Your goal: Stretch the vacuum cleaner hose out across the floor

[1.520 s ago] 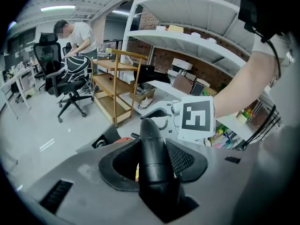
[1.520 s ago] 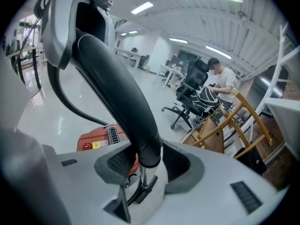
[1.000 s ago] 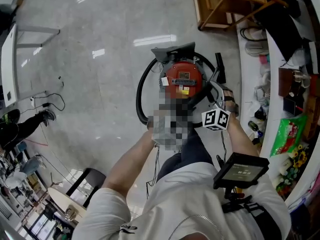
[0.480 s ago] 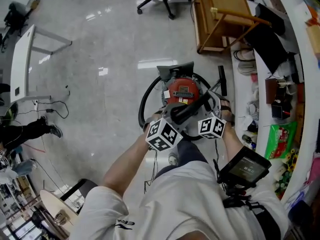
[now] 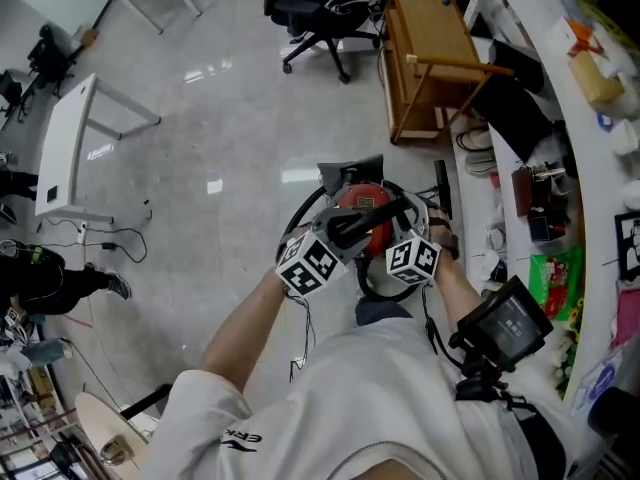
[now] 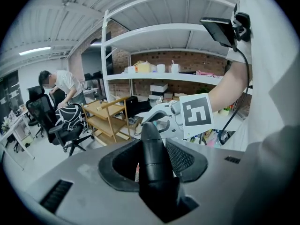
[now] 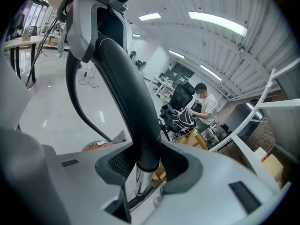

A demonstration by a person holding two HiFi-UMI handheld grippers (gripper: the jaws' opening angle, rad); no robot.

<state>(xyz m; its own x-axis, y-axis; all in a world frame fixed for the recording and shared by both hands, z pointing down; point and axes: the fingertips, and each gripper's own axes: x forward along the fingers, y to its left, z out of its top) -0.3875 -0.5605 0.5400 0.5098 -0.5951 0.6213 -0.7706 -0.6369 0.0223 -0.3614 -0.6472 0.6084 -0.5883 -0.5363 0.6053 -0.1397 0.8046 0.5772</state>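
The red vacuum cleaner (image 5: 364,200) stands on the grey floor below me, its black hose (image 5: 291,216) looped round its left side. Both grippers are shut on the hose's black handle tube (image 5: 368,222), held up above the cleaner. My left gripper (image 5: 336,236) clamps the tube's lower left end and my right gripper (image 5: 408,218) its upper right end. In the left gripper view the black tube (image 6: 151,146) sits between the jaws of the left gripper (image 6: 152,156), with the right gripper's marker cube (image 6: 196,115) just beyond. The right gripper (image 7: 145,158) grips the same tube (image 7: 126,88) above a metal end.
A wooden cart (image 5: 432,50) and a black office chair (image 5: 318,10) stand beyond the cleaner. White shelving (image 5: 560,118) with clutter runs along the right. A white table (image 5: 68,140) and floor cables (image 5: 112,230) lie at the left. A person (image 6: 59,85) stands by the chair.
Both grippers have risen with the black tube held between them, and the cleaner looks smaller and farther below. The left gripper's cube, earlier under a mosaic patch, now shows clearly.
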